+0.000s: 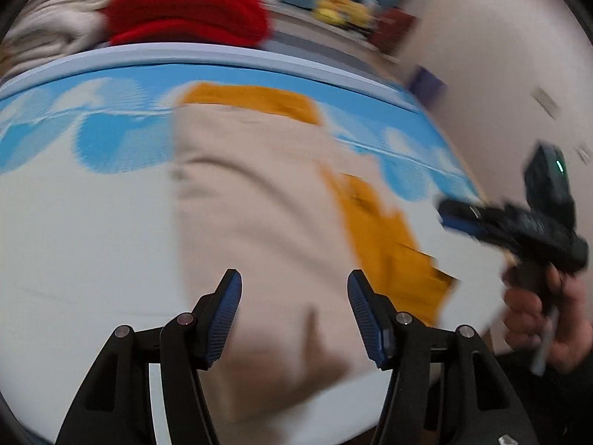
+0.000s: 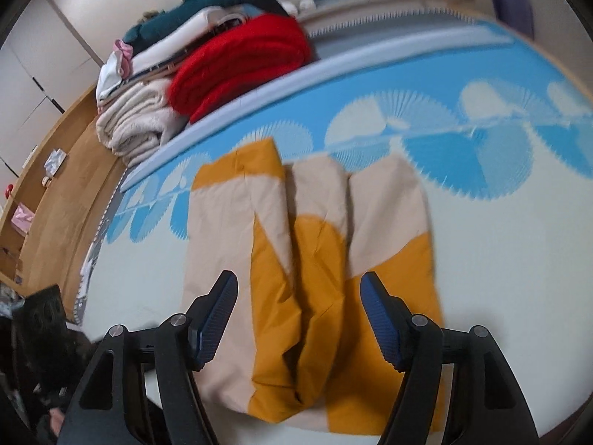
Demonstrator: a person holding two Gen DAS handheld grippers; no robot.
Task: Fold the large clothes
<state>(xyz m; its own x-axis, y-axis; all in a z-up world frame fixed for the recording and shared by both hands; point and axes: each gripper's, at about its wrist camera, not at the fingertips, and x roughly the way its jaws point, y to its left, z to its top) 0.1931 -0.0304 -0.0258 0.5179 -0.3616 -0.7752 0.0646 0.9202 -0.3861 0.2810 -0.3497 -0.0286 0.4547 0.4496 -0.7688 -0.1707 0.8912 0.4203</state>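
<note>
Blue-padded fingers (image 1: 226, 315) of the left gripper (image 1: 294, 313), parted and empty, angled down over the near edge of the beige-and-mustard garment (image 2: 307, 259), which lies flat and partly folded lengthwise on the blue-and-white mat (image 2: 500, 222), presumably spread for the next fold. Right gripper (image 2: 298, 320), likewise parted and holding nothing, tilted down above the garment's mustard end; its hand (image 1: 537, 319) grips the handle.

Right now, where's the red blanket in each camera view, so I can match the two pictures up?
Left wrist view: red blanket at top left, behind the bed's pale blue edge.
Right wrist view: red blanket upper middle-left, stacked beside cream bedding.
Shared landmark: the beige and mustard garment, lying on the blue-patterned sheet.
</note>
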